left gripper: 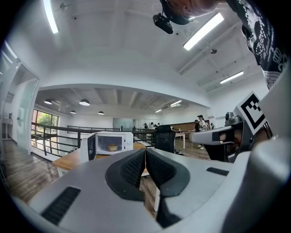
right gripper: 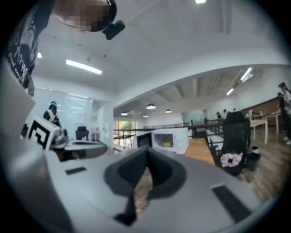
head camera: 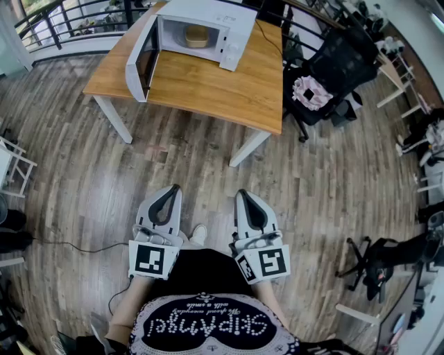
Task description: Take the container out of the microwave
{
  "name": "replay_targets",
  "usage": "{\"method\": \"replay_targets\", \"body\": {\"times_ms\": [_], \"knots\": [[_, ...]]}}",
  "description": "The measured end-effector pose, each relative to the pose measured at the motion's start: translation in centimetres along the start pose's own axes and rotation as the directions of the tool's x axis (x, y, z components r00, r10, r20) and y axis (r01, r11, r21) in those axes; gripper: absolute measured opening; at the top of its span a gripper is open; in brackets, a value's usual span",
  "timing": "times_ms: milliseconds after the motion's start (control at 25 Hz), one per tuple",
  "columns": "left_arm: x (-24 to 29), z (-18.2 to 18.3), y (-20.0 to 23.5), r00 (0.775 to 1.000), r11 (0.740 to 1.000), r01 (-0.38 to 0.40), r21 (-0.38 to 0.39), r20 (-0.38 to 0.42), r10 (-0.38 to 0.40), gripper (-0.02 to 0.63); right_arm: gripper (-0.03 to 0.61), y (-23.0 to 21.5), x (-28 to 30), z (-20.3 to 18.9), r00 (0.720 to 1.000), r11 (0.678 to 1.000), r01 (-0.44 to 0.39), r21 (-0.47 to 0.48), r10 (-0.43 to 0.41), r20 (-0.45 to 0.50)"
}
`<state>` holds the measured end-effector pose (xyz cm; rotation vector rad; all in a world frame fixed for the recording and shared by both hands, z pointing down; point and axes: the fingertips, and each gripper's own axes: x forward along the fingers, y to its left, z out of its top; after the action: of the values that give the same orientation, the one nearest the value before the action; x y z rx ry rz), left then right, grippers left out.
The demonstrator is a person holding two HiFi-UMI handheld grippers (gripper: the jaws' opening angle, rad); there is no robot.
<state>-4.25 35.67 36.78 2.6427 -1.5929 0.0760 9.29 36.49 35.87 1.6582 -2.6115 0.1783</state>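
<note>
A white microwave [head camera: 201,31] stands on a wooden table [head camera: 208,83] far ahead of me, its door [head camera: 142,62] swung open to the left. Inside sits a tan round container [head camera: 196,36], also seen as the container [left gripper: 112,147] in the left gripper view and small [right gripper: 166,144] in the right one. My left gripper [head camera: 173,188] and right gripper [head camera: 242,194] are held close to my body, side by side, well short of the table. Both point level toward the microwave. Each has its jaws together with nothing between them.
A black office chair [head camera: 326,69] with a pink-and-white bundle [head camera: 311,91] on its seat stands right of the table. Wooden floor lies between me and the table. A black railing [head camera: 62,21] runs at the back left, a cable [head camera: 69,244] crosses the floor at left.
</note>
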Motion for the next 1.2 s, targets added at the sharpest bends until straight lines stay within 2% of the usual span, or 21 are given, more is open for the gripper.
{"method": "replay_targets", "body": {"times_ms": [600,840,960,1200], "knots": [[1.1,0.9,-1.7,0.999,0.999,0.039,0.016,0.02,-0.039,0.029,0.034,-0.7,-0.9,0.3,1.0,1.0,0.017,-0.016,-0.017,0.017],[1.6,1.0,-2.9,0.996,0.996,0.086,0.022,0.007,-0.086,0.029,0.034,-0.7,-1.0,0.0,0.999,0.999,-0.032,-0.043,0.032,-0.012],[1.6,0.9,-3.6,0.994,0.993,0.108,0.05,-0.004,-0.108,0.029,0.035,-1.3,-1.4,-0.1,1.0,1.0,-0.031,-0.003,0.031,-0.005],[0.9,0.8,-2.5,1.0,1.0,0.025,0.003,-0.007,-0.025,0.029,0.035,-3.9,-2.9,0.7,0.995,0.983,0.035,0.183,-0.053,0.09]]}}
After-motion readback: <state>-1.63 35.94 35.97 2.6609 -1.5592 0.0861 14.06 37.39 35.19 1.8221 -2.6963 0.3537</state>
